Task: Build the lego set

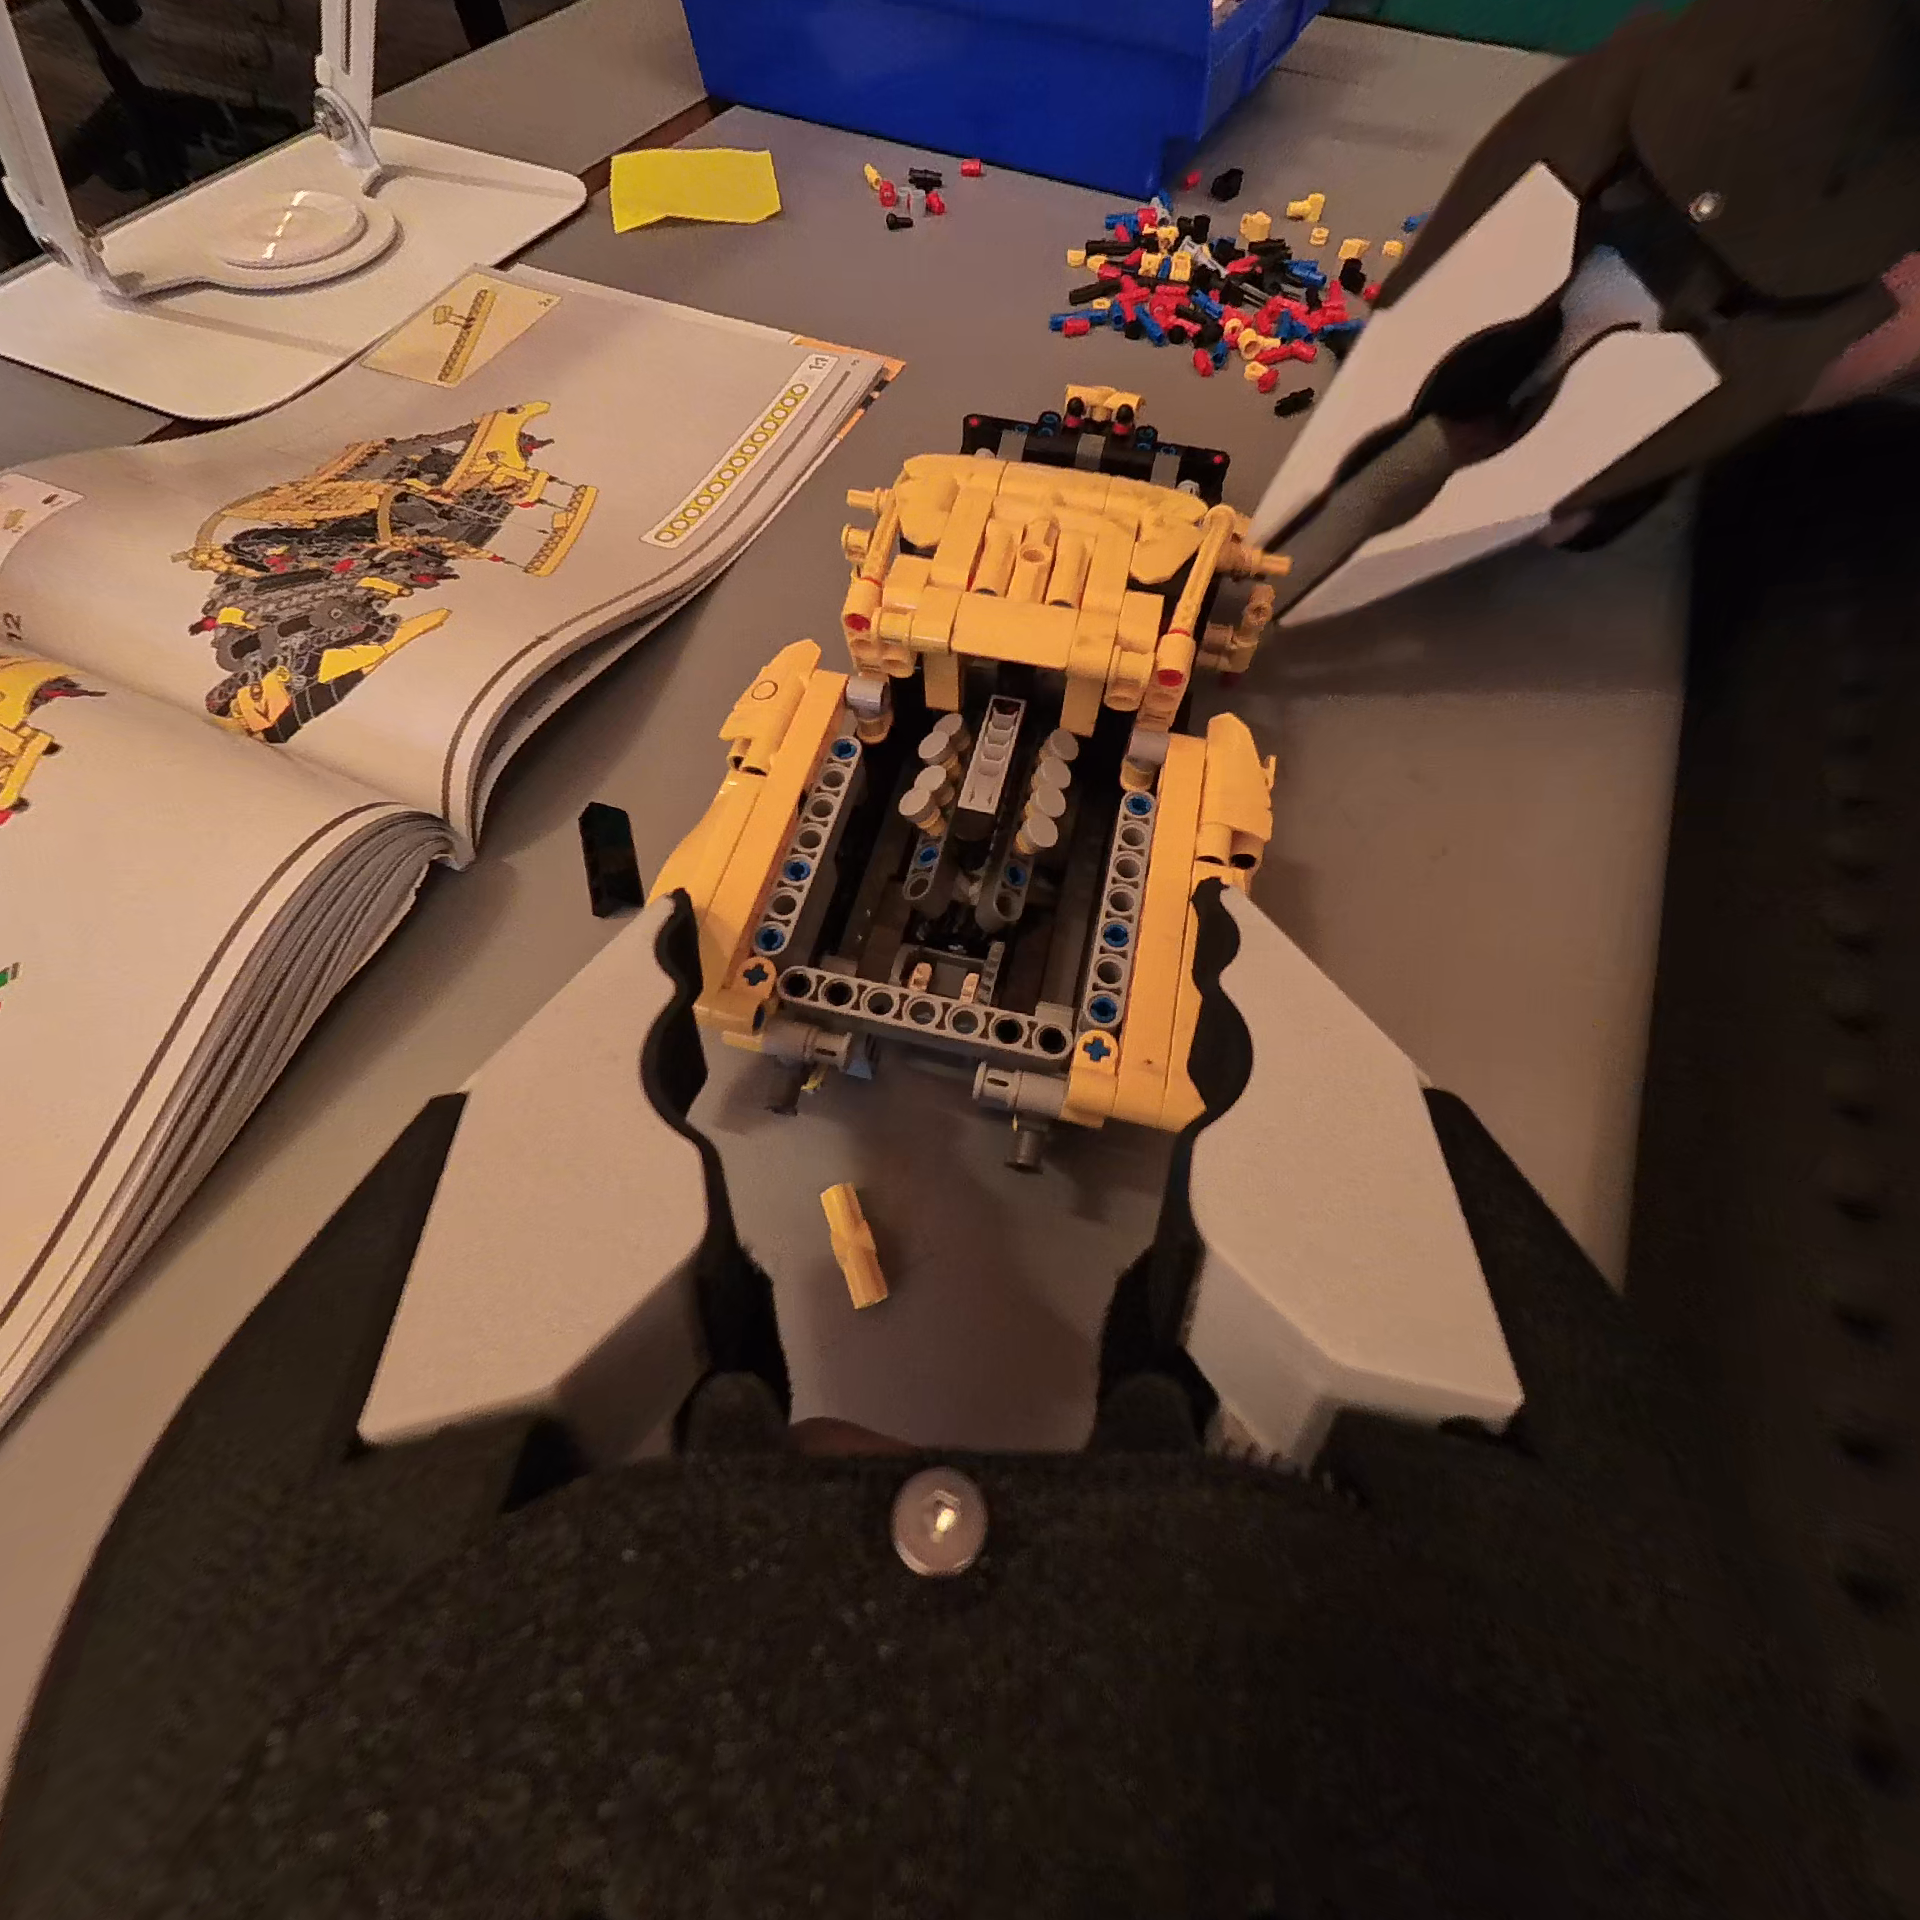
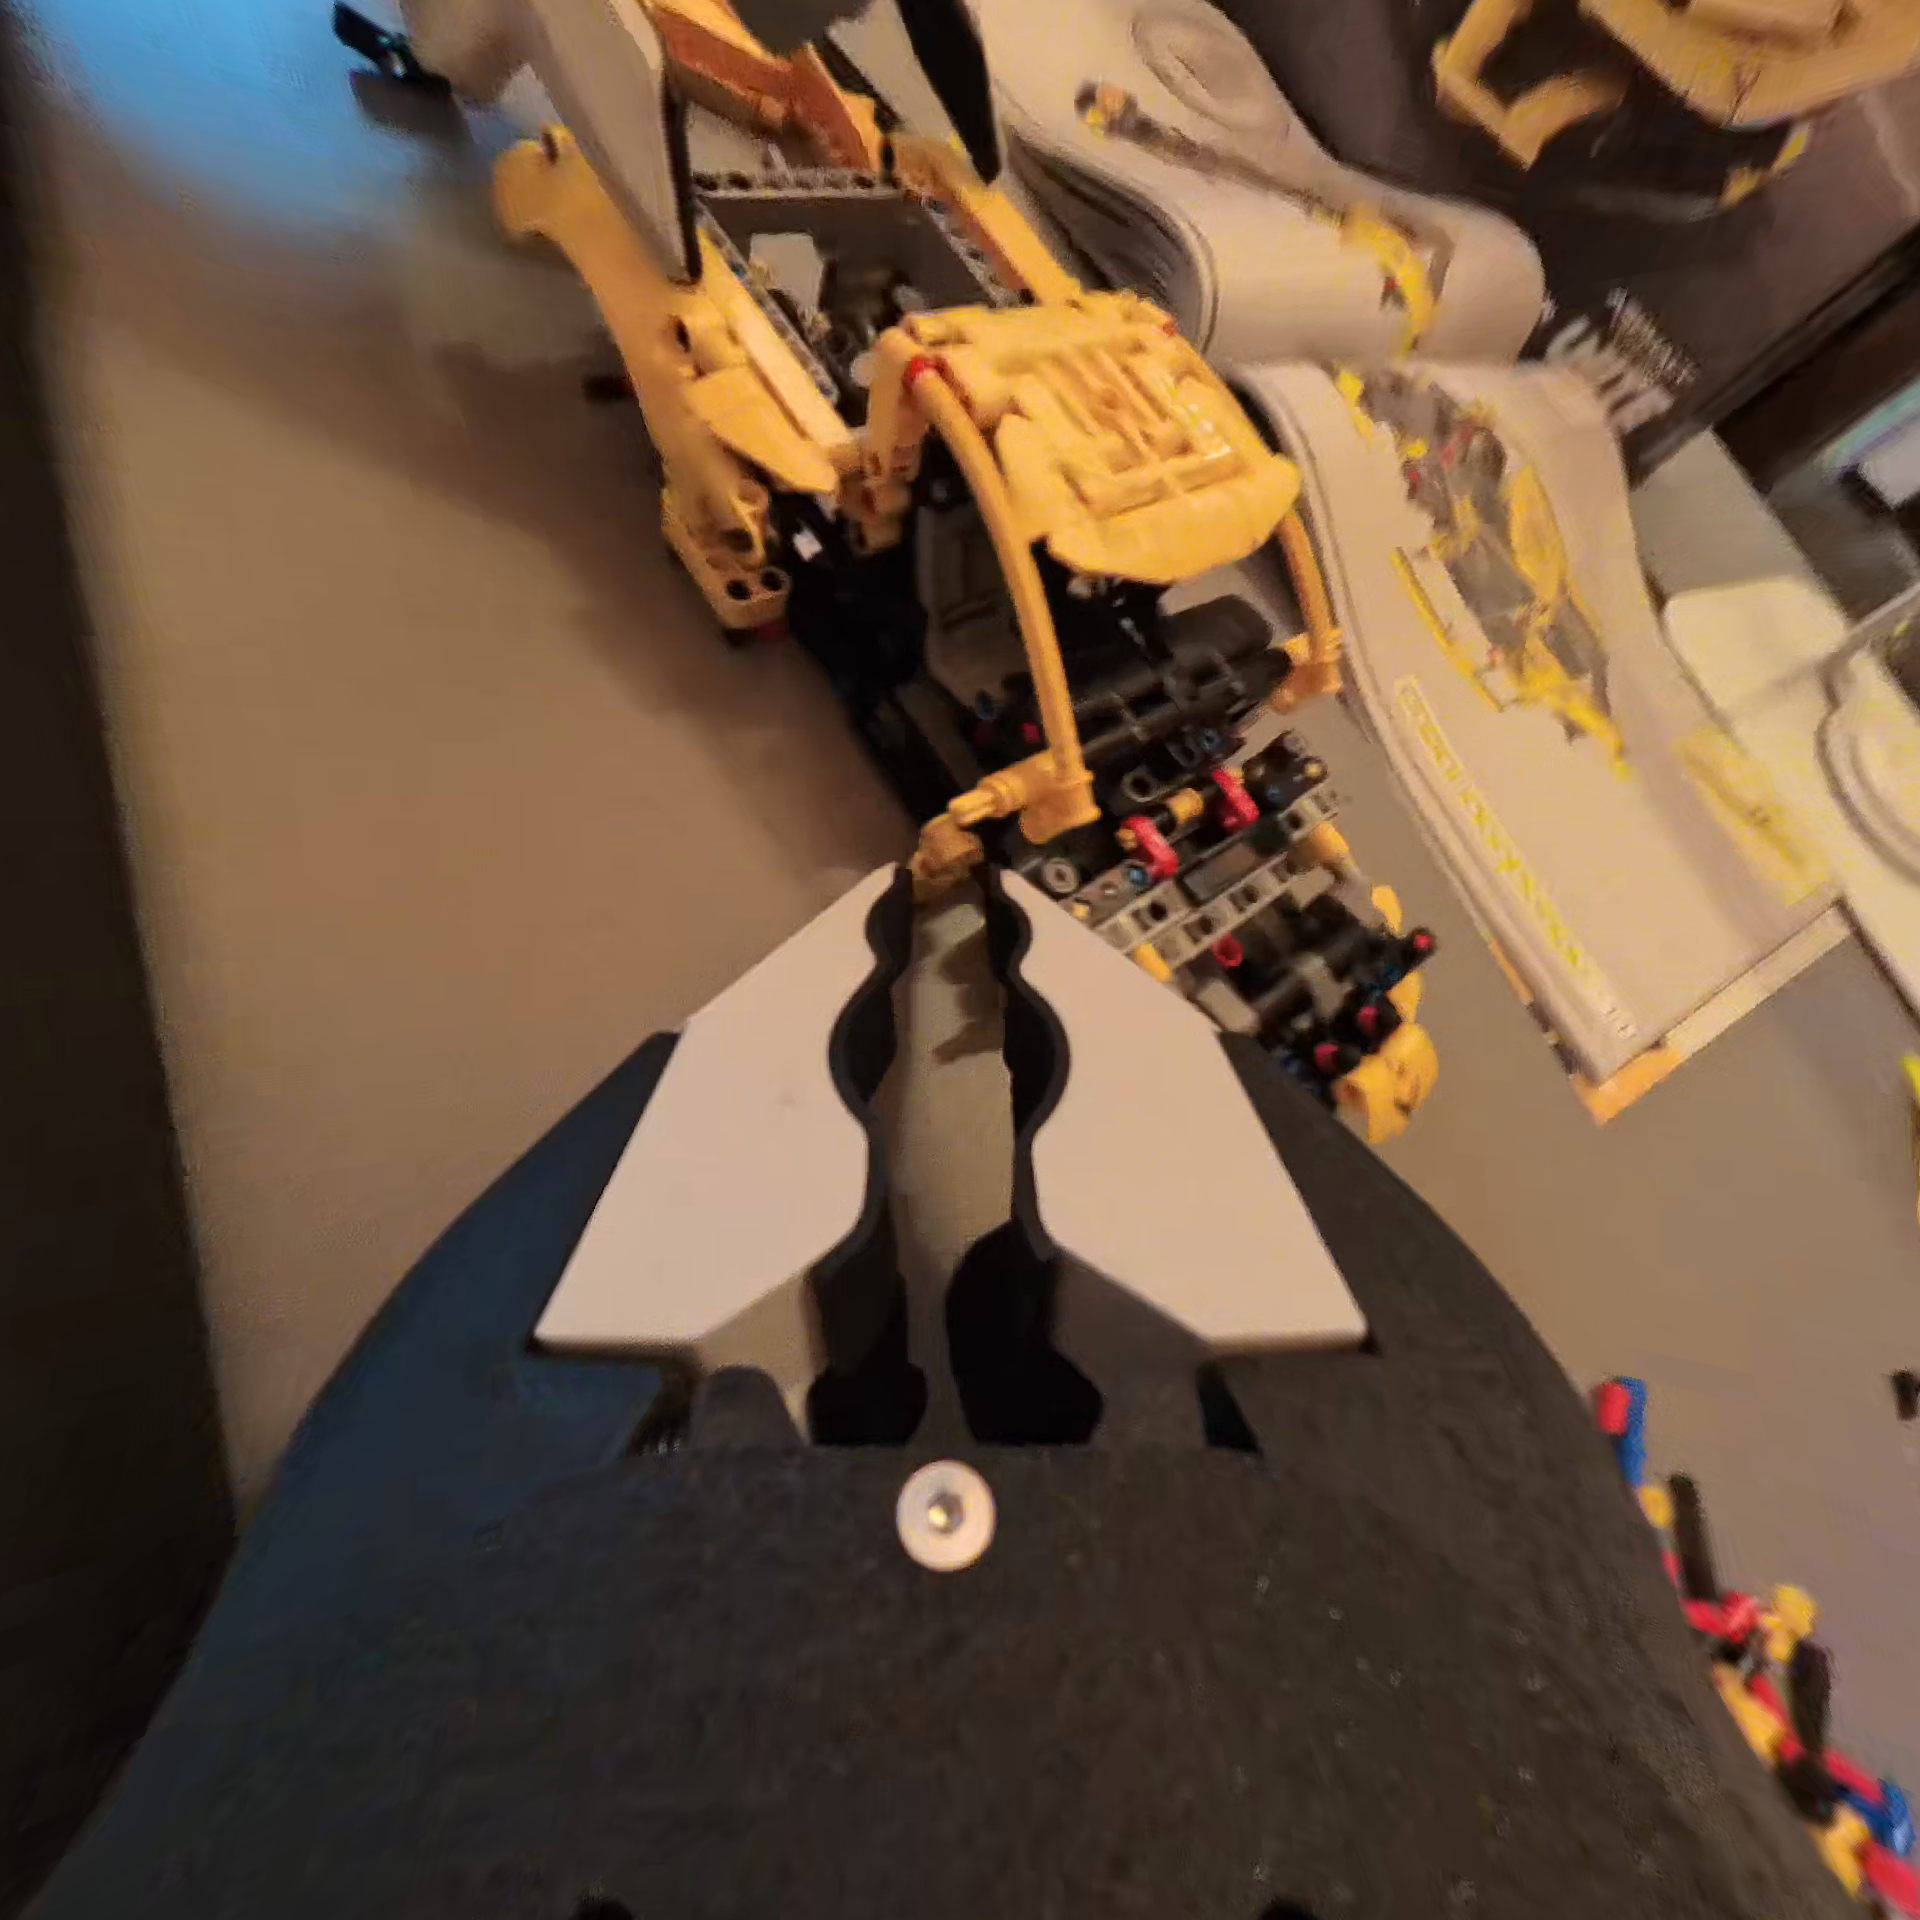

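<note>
Here the yellow model car lies lengthwise toward twelve o'clock on the table, its near end clamped between the left tongs; the right tongs, nearly together, pinch a connector at two o'clock.

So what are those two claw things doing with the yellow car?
A person is building a yellow Lego car with two hand-held grippers. The left gripper has its fingers on either side of the car's near end, steadying it. The right gripper, nearly closed, is at a small yellow connector on the car's side. The instruction book lies open beside it, with loose pins farther back.
</note>
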The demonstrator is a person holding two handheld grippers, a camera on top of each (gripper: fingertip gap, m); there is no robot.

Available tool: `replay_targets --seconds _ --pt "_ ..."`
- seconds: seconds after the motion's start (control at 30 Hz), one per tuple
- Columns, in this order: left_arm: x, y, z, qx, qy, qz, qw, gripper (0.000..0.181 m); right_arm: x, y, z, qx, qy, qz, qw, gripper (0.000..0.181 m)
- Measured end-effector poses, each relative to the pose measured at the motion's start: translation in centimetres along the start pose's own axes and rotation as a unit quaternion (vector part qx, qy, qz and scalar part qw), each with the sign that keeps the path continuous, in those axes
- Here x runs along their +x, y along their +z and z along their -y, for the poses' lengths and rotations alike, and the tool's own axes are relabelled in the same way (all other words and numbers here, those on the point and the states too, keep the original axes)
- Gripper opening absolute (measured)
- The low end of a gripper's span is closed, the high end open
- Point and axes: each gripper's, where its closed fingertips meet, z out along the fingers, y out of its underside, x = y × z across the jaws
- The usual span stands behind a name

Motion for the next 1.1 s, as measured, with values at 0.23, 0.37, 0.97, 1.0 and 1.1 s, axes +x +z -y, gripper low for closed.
replay_targets --seconds 0.23,0.37,0.97,1.0,1.1 --pt "0.0 0.0 0.0 0.006 0.000 -0.003 1.000 0.095 -0.3 0.0 0.5 0.043 0.002 0.143 0.989 0.016" --pt "0.0 0.0 0.0 0.008 0.000 -0.005 1.000 0.095 -0.4 0.2 0.5 0.045 0.049 0.193 0.979 0.009" --pt "0.5 0.3 0.0 0.011 0.001 0.019 1.000 0.099 0.8 0.3 -0.3 -0.043 0.391 -0.008 0.919 0.004" --pt "0.6 0.3 0.0 0.011 0.004 0.022 1.000 0.100 0.9 0.2 -0.4 -0.046 0.399 -0.034 0.915 0.004" --pt "0.8 0.4 -0.1 0.007 0.010 0.031 0.999 0.101 1.1 0.3 -0.3 -0.059 0.381 -0.109 0.916 0.004"
